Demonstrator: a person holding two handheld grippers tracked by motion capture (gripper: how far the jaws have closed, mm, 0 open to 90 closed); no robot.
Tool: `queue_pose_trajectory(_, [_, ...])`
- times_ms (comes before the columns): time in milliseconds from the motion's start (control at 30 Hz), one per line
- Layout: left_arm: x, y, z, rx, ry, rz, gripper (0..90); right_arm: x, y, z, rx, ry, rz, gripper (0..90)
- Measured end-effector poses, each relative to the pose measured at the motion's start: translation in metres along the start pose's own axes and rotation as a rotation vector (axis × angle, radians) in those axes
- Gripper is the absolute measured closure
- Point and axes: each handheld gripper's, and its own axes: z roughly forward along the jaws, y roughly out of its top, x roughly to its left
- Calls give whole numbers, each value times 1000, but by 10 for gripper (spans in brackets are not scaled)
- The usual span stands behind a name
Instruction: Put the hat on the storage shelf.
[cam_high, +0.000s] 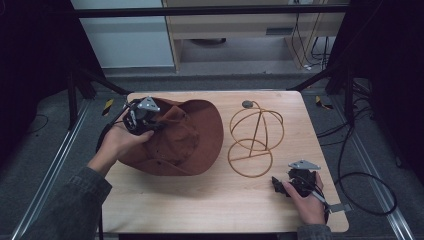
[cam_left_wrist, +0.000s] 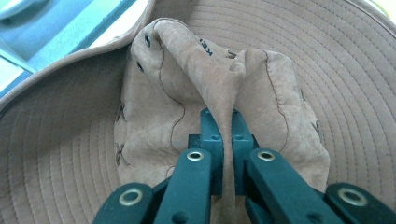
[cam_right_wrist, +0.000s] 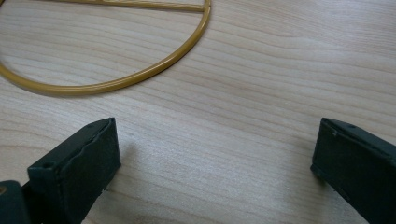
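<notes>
Two hand-held grippers, black-bodied, each topped by a grey three-cornered plate. Left gripper (cam_high: 141, 117) near the table's far left corner: dark teal-black jaws, flat linked arms pinned with brass-ringed rivets, small screws at the pad blocks. Right gripper (cam_high: 295, 182) near the near right edge: blocky black pads (cam_right_wrist: 88, 163), matte, slightly scuffed at the edges; black cable and a small grey tab trailing behind. Dark grey-green sleeves (cam_high: 70, 205) with a coarse weave at both wrists.
</notes>
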Motion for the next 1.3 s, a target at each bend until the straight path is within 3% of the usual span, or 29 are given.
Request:
queue_pose_trajectory(500, [-19,-1,-55,-43,16,54,886,-1,0,0,0,-7,-3,9])
queue_pose_trajectory(933, [-31,-1,-89,-130,36,76,886,-1,0,0,0,-6,1,9])
queue_pose_trajectory(1300, [-41,12,-116,-202,42,122,886,-1,0,0,0,-7,-1,9])
